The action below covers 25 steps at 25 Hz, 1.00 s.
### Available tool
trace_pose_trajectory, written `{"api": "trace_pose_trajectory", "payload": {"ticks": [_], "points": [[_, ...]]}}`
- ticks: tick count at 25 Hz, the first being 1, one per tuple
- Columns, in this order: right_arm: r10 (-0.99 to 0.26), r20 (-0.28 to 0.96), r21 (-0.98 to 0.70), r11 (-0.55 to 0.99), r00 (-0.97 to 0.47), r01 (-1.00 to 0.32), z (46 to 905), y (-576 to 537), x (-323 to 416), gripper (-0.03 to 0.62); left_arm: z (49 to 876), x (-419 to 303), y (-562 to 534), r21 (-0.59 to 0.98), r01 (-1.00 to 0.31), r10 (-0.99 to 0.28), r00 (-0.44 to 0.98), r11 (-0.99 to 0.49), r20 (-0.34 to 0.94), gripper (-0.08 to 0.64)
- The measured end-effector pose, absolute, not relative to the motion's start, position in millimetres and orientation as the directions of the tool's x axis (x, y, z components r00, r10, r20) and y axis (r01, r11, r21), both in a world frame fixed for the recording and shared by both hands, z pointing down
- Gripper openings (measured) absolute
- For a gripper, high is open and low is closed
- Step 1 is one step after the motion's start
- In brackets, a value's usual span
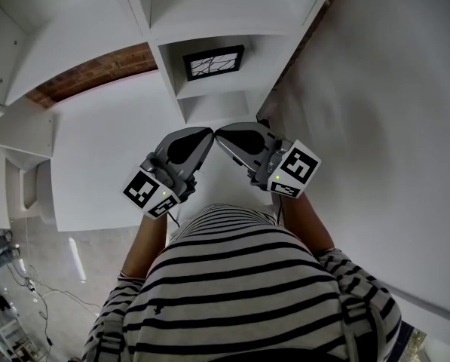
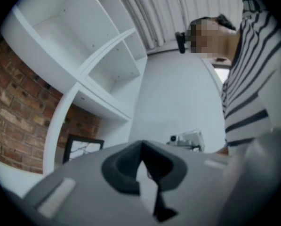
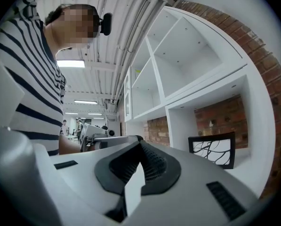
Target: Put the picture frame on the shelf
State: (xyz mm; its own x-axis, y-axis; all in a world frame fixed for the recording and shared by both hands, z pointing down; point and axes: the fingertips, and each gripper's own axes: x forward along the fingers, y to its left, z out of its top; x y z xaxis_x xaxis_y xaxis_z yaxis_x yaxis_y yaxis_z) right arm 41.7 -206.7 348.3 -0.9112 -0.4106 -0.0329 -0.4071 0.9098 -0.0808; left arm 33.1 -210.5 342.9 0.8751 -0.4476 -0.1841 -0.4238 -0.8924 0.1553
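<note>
The black picture frame [image 1: 213, 62] with a white branch print stands upright in a cubby of the white shelf [image 1: 164, 59], leaning against the back. It also shows in the left gripper view as the frame [image 2: 81, 148] and in the right gripper view as the frame [image 3: 214, 149]. My left gripper [image 1: 206, 133] and right gripper [image 1: 220, 136] hover side by side close to my torso, below the frame and apart from it, tips nearly touching each other. Both are shut with nothing held, as the left gripper [image 2: 141, 145] and right gripper [image 3: 140, 142] show in their own views.
The shelf unit has several open cubbies [image 3: 187, 55] with red brick wall [image 2: 13, 102] behind. A plain white panel [image 1: 375, 111] runs along the right. A person's striped shirt [image 1: 247, 285] fills the bottom. Cables lie on the floor [image 1: 36, 292] at the lower left.
</note>
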Motion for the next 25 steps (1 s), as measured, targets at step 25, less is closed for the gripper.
{"api": "trace_pose_trajectory", "payload": {"ticks": [25], "points": [[-0.423,-0.038,-0.101,0.903,-0.905,-0.418,349.3,-205.1,44.0,0.006,344.0,35.2,-208.7,0.158,-0.418,-0.443,0.879,-0.894,-0.179,0.006]]}}
